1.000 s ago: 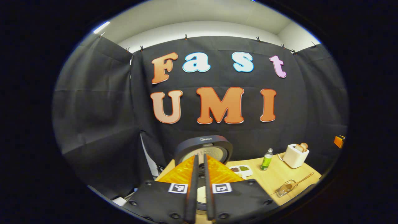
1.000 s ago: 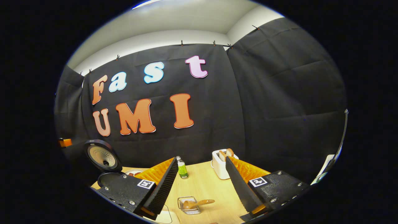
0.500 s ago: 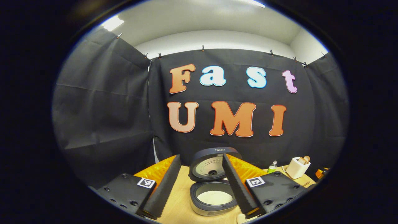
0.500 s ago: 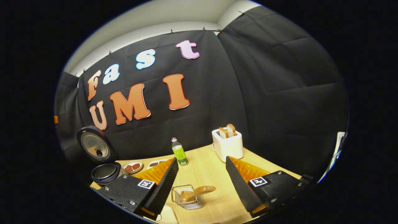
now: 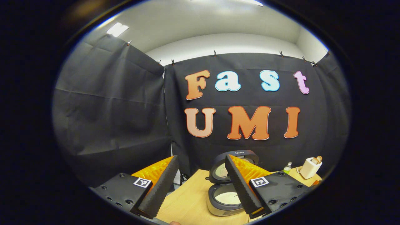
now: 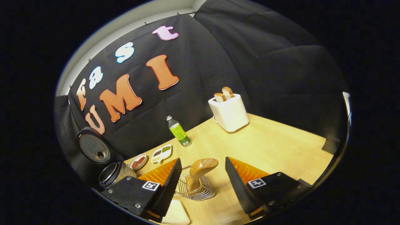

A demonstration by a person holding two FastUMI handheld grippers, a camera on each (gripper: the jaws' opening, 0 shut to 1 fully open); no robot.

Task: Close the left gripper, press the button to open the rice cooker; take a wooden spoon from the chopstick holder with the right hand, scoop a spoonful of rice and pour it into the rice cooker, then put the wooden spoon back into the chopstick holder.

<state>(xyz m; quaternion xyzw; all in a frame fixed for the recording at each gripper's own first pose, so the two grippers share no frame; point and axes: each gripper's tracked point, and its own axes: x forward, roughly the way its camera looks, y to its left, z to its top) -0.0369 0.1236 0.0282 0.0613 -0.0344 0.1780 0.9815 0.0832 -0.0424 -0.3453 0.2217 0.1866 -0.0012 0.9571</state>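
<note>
The rice cooker [image 5: 223, 204] stands open on the wooden table, its lid [image 5: 220, 170] raised and white rice [image 5: 227, 197] in the pot. My left gripper [image 5: 201, 157] is open and hangs before the cooker, which lies partly behind its right finger [image 5: 240, 184]. In the right gripper view, a wooden spoon [image 6: 200, 170] stands in a wire chopstick holder [image 6: 200, 192]. My right gripper [image 6: 203, 159] is open, with the spoon's thick end between its fingertips and touching neither finger. The open cooker [image 6: 111, 173] appears at the far left there.
A white toaster [image 6: 229, 111] with toast stands at the back, a green bottle [image 6: 178, 131] to its left. Two small dishes [image 6: 162, 153] lie near the cooker. A white object [image 6: 175, 214] sits at the bottom edge, beside the holder.
The left gripper went from shut to open and drew back and left from the cooker. The right gripper came down and closer, so the spoon now sits between its fingers.
</note>
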